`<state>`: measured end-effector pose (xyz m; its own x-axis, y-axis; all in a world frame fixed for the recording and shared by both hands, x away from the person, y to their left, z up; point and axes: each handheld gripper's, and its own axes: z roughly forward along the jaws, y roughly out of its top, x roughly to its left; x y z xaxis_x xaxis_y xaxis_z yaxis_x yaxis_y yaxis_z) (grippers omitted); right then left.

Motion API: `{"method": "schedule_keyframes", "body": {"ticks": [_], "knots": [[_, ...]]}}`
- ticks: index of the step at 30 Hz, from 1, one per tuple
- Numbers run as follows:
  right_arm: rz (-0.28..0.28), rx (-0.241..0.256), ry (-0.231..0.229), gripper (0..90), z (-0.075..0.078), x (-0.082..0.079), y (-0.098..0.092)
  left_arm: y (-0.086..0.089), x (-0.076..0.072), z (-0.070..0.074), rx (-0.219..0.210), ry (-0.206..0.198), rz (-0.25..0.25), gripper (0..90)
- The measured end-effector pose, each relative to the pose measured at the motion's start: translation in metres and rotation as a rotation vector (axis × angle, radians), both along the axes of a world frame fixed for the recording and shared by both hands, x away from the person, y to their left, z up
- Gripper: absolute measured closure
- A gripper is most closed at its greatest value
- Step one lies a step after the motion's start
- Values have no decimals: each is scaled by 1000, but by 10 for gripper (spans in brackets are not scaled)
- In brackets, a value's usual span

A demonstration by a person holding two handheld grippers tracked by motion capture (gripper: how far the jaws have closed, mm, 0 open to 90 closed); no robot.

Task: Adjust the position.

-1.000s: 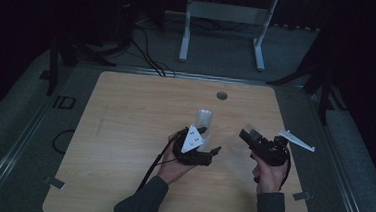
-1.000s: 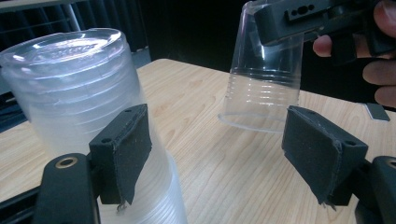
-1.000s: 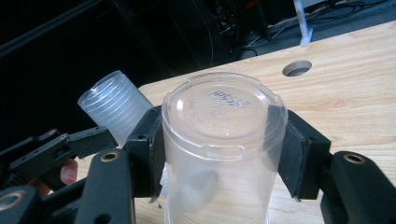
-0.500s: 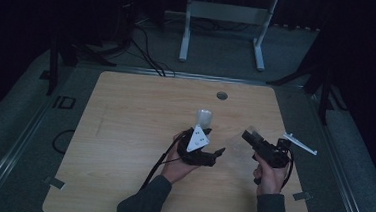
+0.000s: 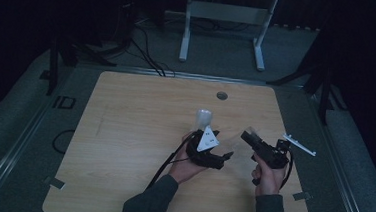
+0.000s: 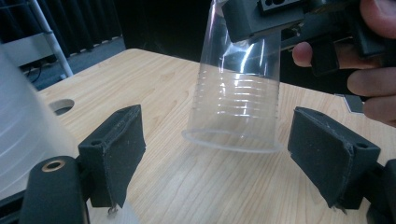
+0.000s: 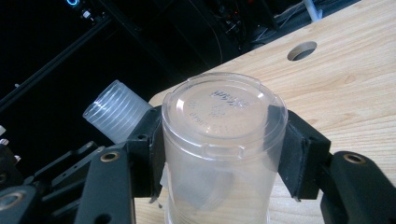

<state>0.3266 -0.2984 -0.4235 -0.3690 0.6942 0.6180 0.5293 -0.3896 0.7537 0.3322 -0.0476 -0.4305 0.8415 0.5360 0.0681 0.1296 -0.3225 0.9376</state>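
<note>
Clear plastic cup [image 7: 219,140], upside down above the wooden bench [image 5: 123,146], is pinched by the right gripper [image 7: 219,149]; the left gripper [image 6: 229,154] has jaws spread, beside a frosted ribbed cup [image 5: 204,119].

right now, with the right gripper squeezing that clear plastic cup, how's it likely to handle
The clear cup looks thin-walled and see-through, so it is probably very light and would flex or crumple if the right gripper squeezes harder. Its smooth sides may slip between the pads. The ribbed, tapered wall suggests it would roll in a curve if it landed on its side.

Left gripper [image 5: 226,156] jaws wide apart; right gripper [image 5: 246,135] clamped (tilted).
</note>
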Motion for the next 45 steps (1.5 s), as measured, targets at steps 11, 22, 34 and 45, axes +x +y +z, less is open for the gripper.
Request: {"method": "schedule_keyframes", "body": {"ticks": [11,22,34,45], "knots": [[5,23,6,411,-1,0,1,-14,4,-2,-20,13,-17,157],[16,42,13,411,-2,0,3,-23,10,-8,-49,23,-28,163],[29,64,15,413,-2,1,4,-32,14,-16,-17,32,-27,178],[38,75,21,414,-3,1,4,-34,13,-18,-3,18,-22,256]]}}
